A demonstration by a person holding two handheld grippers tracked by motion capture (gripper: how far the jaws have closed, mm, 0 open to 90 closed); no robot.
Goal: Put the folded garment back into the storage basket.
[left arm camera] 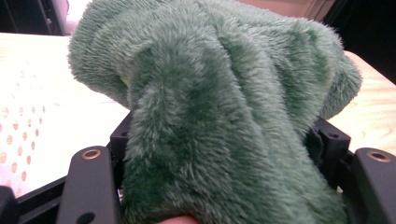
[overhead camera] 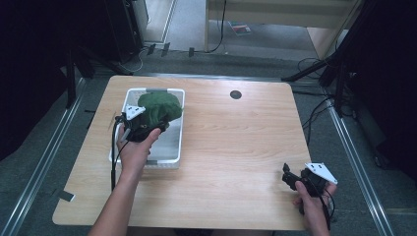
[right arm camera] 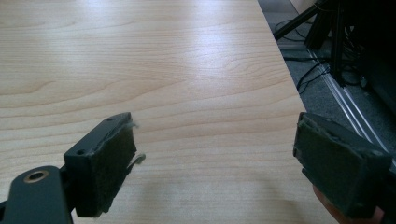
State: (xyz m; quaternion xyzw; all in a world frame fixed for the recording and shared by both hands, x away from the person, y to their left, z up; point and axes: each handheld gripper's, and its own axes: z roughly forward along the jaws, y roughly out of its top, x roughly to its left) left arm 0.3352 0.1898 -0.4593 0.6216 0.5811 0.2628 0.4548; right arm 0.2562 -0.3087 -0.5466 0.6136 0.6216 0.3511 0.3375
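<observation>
The right gripper (right arm camera: 215, 163) holds its two black jaws wide apart, dark worn pads facing each other across the gap. Pale fluff clings to the inner edge of the jaw on the view's left. Beneath and ahead of them lies the light wooden table top (right arm camera: 154, 70), bare grain. Beyond the other jaw, the table's edge gives way to grey floor (right arm camera: 310, 86) with black cables (right arm camera: 308, 74).

We see a dark green fleecy cloth (overhead camera: 158, 109), bunched into a rounded heap, at the ten o'clock part of the bench. Its plush pile (left arm camera: 224, 116) is deeply folded and hangs bunched up.
</observation>
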